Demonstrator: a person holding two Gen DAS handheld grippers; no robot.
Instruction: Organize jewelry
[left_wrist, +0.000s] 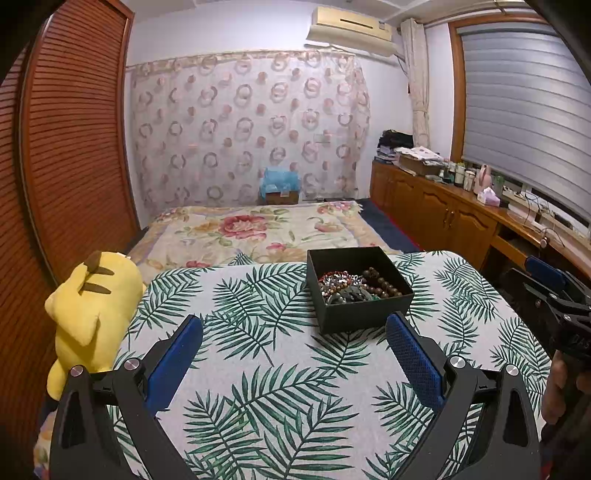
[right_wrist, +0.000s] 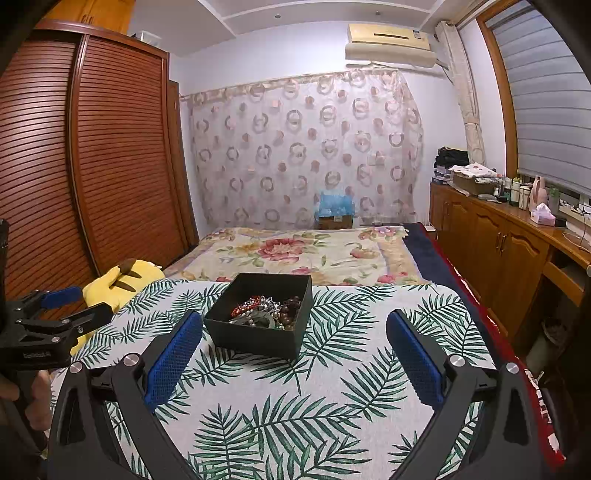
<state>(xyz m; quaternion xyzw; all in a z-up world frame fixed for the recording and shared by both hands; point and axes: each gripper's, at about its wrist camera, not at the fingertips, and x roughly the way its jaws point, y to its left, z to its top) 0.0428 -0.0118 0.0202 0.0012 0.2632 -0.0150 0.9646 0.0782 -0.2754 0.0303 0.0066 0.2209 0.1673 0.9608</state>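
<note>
A black open box (left_wrist: 364, 308) stands on the leaf-print tablecloth (left_wrist: 266, 354). Inside lies a tangle of jewelry (left_wrist: 354, 288): red and silver beads, dark brown wooden beads, a bit of green. In the right wrist view the box (right_wrist: 258, 332) and jewelry (right_wrist: 267, 312) sit ahead, slightly left. My left gripper (left_wrist: 295, 332) is open and empty, hovering just short of the box, its right finger near the box's front corner. My right gripper (right_wrist: 295, 328) is open and empty, with the box between and beyond its fingertips.
A yellow plush toy (left_wrist: 90, 314) lies at the table's left edge. Behind the table is a bed with a floral cover (left_wrist: 251, 229). A wooden wardrobe (left_wrist: 74, 147) stands on the left, a wooden cabinet (left_wrist: 443, 206) with clutter on the right.
</note>
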